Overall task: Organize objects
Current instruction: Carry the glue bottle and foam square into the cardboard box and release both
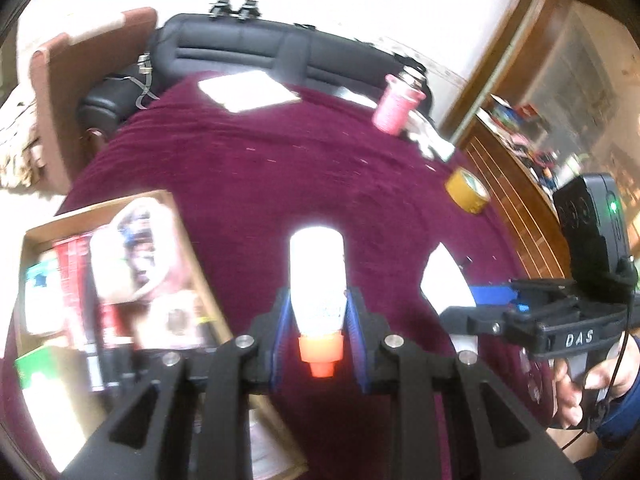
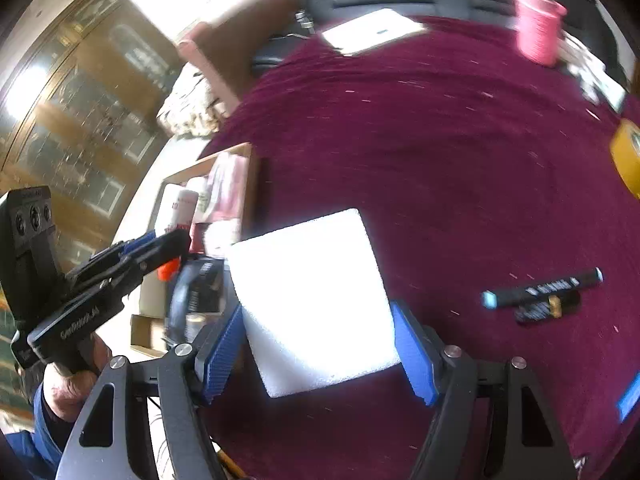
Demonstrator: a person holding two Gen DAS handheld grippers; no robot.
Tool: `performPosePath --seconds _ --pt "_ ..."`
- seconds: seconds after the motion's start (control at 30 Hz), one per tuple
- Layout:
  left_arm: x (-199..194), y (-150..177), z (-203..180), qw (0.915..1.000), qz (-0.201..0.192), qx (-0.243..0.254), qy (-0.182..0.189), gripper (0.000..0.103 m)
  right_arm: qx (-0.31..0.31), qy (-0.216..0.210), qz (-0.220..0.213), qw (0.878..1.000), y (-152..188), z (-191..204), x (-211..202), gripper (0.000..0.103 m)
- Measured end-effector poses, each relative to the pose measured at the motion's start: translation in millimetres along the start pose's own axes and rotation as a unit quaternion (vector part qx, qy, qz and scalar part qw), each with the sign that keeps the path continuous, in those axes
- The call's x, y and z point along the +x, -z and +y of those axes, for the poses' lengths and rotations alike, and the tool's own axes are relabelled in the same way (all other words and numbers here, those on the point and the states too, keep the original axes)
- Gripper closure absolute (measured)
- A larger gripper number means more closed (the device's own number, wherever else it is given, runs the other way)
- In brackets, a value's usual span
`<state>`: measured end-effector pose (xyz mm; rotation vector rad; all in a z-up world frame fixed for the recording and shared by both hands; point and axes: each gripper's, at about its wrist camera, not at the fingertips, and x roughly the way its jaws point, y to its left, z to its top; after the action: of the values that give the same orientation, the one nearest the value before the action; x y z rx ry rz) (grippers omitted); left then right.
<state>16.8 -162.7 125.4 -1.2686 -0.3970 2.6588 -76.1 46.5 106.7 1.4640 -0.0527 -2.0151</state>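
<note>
Carry step: left gripper clamped white bottle, frame centre; right gripper pinched foam block. Next, probably: lower both into cardboard box, lower left.

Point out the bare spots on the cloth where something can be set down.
Bare: the wide middle of the maroon cloth, bordered by the white pad, pink spool and yellow tape roll. Crowded: the cardboard box, already packed.

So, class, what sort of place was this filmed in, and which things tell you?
Most likely a home living or dining room: a table under a maroon cloth, a black sofa behind it, and a glass-fronted wooden cabinet against the wall.
</note>
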Motion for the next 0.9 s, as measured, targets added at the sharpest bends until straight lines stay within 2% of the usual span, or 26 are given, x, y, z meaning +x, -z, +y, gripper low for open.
performPosePath --seconds 0.23,0.53,0.9 --pt "-36.2 -6.5 72.7 0.9978 -0.024 -0.05 -0.035 0.077 -0.044 -0.017 0.015 0.999 -25.9 64.0 26.7 0.026" --pt "-49.4 -5.0 156.1 0.9928 -0.015 -0.101 -0.063 0.077 -0.07 -0.029 0.026 0.997 -67.7 132.2 77.7 0.026" --pt "-37.5 -0.7 210.1 0.9889 0.01 -0.124 -0.082 0.077 -0.084 -0.004 0.05 0.995 -94.0 179.3 131.4 0.026"
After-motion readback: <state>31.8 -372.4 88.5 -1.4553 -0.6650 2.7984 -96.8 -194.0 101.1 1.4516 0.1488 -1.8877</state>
